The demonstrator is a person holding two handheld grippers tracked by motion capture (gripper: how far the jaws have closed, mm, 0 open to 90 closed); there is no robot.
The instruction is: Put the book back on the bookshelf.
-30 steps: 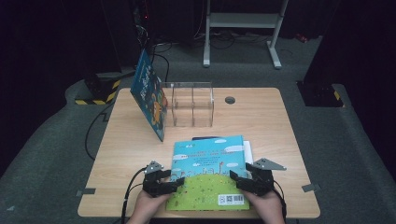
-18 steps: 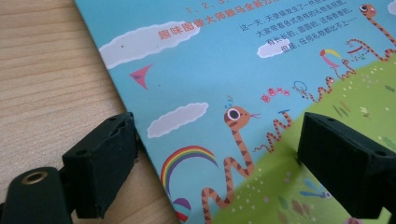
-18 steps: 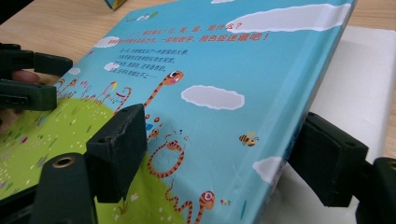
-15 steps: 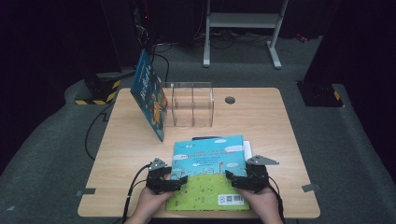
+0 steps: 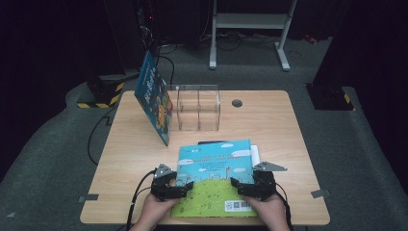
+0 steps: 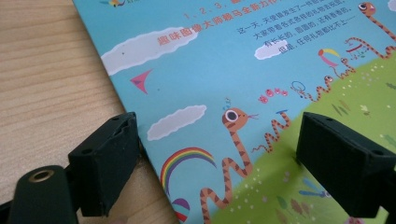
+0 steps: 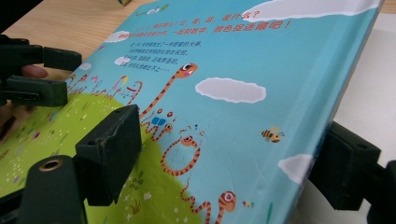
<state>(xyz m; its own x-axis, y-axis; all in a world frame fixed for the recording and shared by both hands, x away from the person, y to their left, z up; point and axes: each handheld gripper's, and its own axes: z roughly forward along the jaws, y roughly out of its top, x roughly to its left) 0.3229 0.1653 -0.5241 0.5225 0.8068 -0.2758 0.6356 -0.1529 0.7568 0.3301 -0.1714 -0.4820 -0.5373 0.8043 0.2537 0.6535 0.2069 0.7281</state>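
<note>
A pale wooden table (image 5: 269,130) took up the middle of the high view, with dark grey floor around it. Low in the centre of that frame a picture book (image 5: 216,178) lay flat on the tabletop, its blue-and-green back cover up, with a white sheet (image 5: 255,155) peeking out from under its right edge. Above it and toward the upper left a second book (image 5: 154,98) stood tilted, leaning against a clear box (image 5: 198,108) with dividers that sat just to its right. A small dark round fitting (image 5: 236,103) showed in the tabletop right of the box. At the bottom of the frame two hands held the claws at the flat book's lower edges. The left gripper (image 5: 169,188) sat at the book's lower left corner; in its own view its jaws had just been opening and stood wide, one over the wood beside the book's edge and one over the green part of the cover, not pinching it. The right gripper (image 5: 250,186) sat at the lower right; its jaws had likewise just been opening and straddled the book's right edge, one above the cover and one beyond the edge over the white sheet, with clear gaps and no grip.
</note>
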